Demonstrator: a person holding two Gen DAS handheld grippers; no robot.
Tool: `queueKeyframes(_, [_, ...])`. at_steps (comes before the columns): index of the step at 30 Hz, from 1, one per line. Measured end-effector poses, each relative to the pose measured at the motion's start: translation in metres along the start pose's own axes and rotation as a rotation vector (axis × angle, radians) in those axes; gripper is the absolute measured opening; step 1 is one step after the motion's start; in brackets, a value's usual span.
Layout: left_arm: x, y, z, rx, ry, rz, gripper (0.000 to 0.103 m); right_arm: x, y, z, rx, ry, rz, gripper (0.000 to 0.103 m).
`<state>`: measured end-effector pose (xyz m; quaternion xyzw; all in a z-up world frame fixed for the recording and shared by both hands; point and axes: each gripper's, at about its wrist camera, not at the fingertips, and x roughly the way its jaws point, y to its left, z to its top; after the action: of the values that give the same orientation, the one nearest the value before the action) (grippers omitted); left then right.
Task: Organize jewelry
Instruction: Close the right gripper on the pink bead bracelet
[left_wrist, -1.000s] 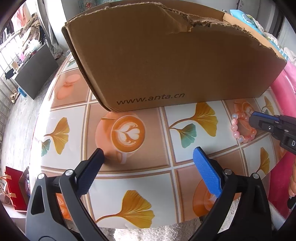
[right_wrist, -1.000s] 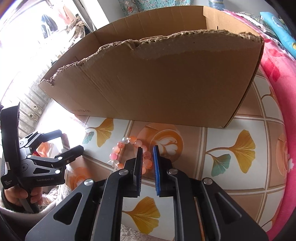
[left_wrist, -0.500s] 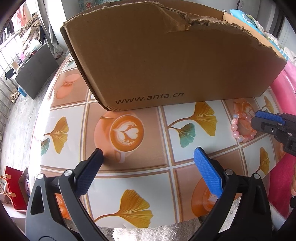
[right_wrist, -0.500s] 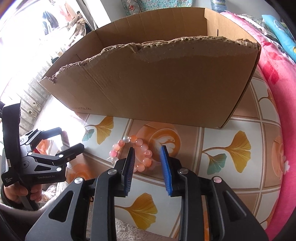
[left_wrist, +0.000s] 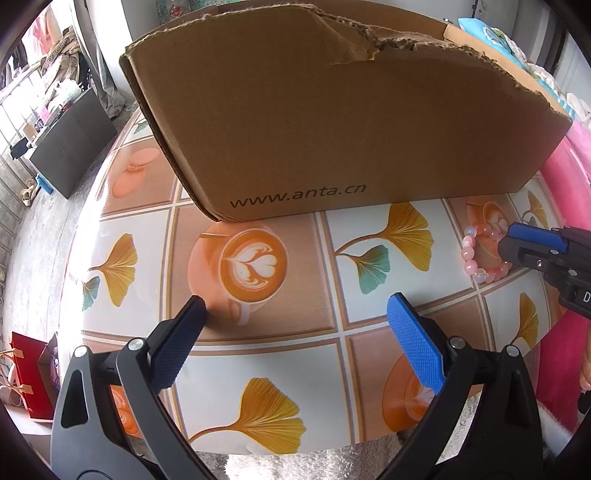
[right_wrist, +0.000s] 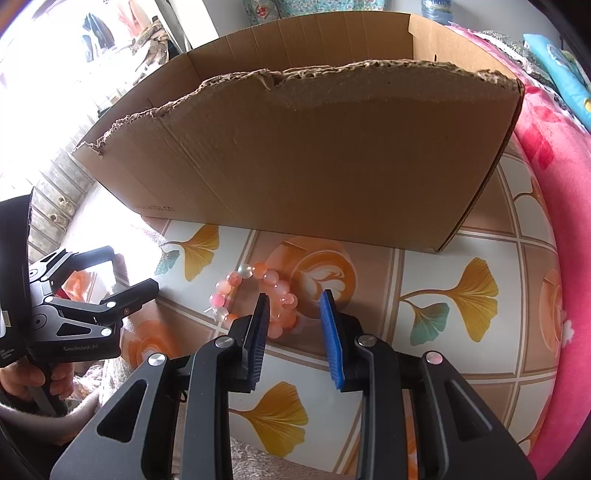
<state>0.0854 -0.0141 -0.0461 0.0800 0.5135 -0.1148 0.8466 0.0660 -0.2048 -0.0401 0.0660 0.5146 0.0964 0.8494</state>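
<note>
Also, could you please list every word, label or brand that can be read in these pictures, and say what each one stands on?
"www.anta.cn": printed in dark letters on the front wall of the cardboard box.
"GenRobot.AI": on the black body of the left gripper, seen from the right wrist view.
A single white letter "D" on the right gripper, cut off by the picture's edge.
The same box print in the right wrist view is too small to read.

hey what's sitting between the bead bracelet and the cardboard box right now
Nothing stands there: only a bare strip of the patterned tablecloth separates the bead bracelet from the cardboard box. The right wrist view shows it best.
</note>
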Motion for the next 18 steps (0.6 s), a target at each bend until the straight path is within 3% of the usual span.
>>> queueKeyframes(18, [-0.0029, 0.0017, -0.0012, 0.017, -0.018, -0.015, 0.095, -0.0012, -0.0018, -0.002, 0.013, -0.005, 0.003, 0.028])
